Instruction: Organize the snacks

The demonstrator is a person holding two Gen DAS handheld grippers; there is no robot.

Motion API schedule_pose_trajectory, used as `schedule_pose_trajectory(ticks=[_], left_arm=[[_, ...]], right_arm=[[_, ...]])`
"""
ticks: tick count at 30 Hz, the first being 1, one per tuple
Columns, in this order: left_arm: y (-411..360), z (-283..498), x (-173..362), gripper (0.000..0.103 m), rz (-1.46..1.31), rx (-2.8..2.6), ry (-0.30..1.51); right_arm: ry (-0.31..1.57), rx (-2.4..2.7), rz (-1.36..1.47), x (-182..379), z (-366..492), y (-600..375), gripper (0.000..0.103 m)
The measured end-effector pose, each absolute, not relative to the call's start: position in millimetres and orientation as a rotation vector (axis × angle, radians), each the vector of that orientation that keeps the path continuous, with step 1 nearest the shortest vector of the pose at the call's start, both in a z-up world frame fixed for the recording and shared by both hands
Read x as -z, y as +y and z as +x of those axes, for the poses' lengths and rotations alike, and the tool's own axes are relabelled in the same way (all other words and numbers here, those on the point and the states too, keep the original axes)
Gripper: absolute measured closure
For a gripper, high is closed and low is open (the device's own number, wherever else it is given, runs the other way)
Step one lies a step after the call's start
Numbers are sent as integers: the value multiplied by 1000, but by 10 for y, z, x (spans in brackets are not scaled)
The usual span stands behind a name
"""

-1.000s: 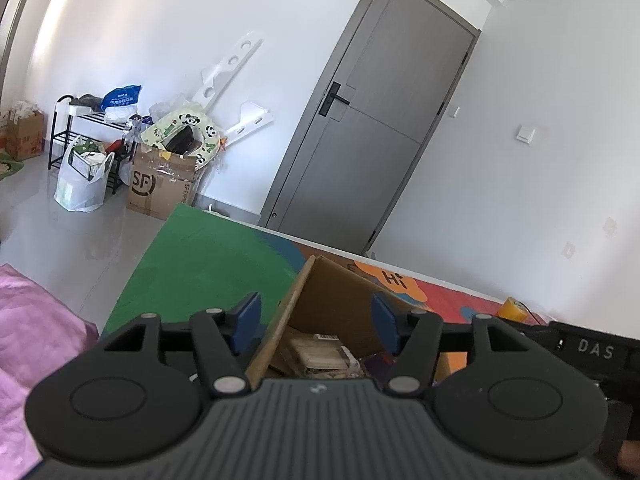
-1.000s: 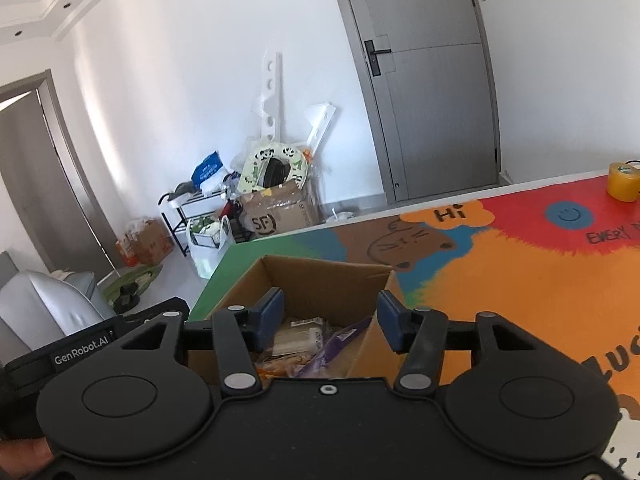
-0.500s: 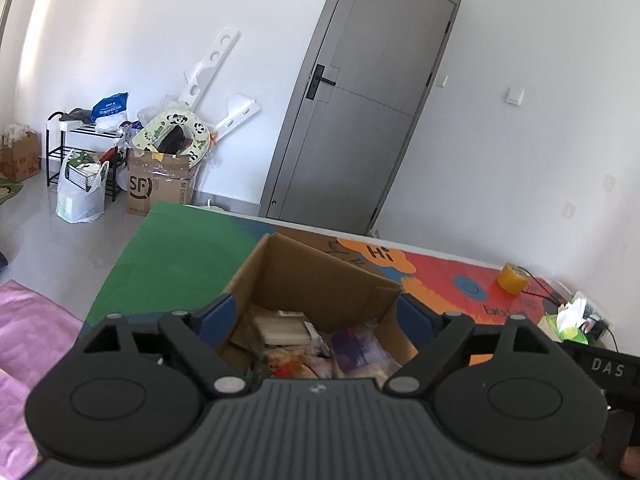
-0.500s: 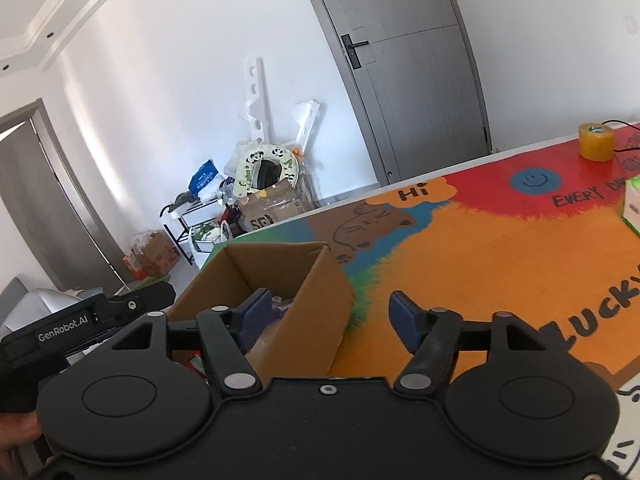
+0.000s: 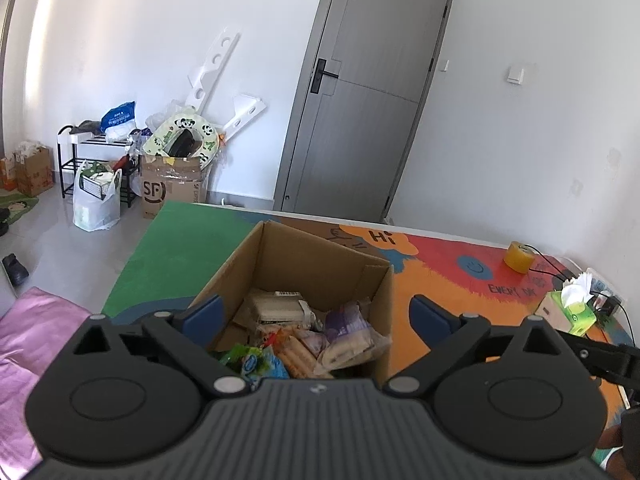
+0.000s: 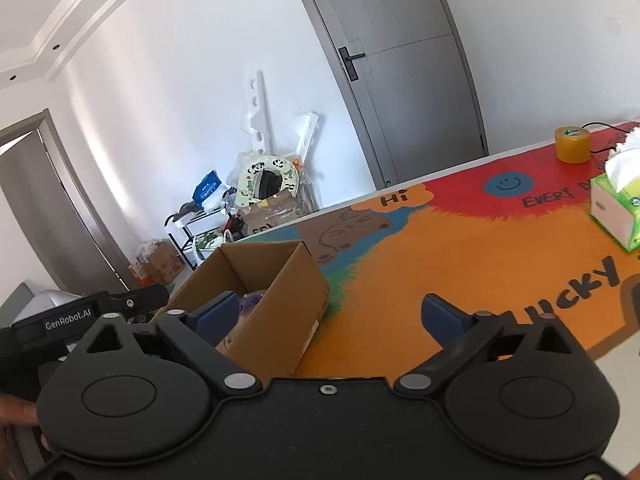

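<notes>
An open cardboard box (image 5: pixel 308 256) stands on the colourful table mat (image 5: pixel 440 272). It holds several snack packs: a pale pack (image 5: pixel 276 308), a purple one (image 5: pixel 348 328), a green-blue one (image 5: pixel 252 362). My left gripper (image 5: pixel 316 316) is open and empty, hovering above the box's near side with its fingers wide apart. My right gripper (image 6: pixel 332 314) is open and empty, above the box's right wall (image 6: pixel 292 304) and the orange mat (image 6: pixel 420 264). The box's contents are mostly hidden in the right wrist view.
A green tissue box (image 6: pixel 618 212) and a yellow tape roll (image 6: pixel 572 144) stand at the mat's far right; both also show in the left wrist view, tissue box (image 5: pixel 568 310) and tape roll (image 5: pixel 518 257). Cables lie by them. Floor clutter and a grey door (image 5: pixel 360 100) lie beyond.
Both grippers have opened wider. The left one has swung over the box so its contents show. The right one has shifted right, off the box towards the orange mat.
</notes>
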State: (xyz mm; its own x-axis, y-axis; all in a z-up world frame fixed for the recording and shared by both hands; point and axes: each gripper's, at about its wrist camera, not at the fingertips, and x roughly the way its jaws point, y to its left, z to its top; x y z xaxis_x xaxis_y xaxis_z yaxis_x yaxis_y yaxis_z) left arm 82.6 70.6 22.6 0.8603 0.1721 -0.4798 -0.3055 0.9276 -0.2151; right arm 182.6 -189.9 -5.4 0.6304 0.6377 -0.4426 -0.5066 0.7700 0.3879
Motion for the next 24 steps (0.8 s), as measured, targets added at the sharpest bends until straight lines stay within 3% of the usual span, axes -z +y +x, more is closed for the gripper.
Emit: schedule_pose_trajectory(ticks=[24], left_arm=[[456, 376, -254, 0, -207, -185, 507]], right_arm=[[571, -623, 205, -40, 1305, -2263, 0]])
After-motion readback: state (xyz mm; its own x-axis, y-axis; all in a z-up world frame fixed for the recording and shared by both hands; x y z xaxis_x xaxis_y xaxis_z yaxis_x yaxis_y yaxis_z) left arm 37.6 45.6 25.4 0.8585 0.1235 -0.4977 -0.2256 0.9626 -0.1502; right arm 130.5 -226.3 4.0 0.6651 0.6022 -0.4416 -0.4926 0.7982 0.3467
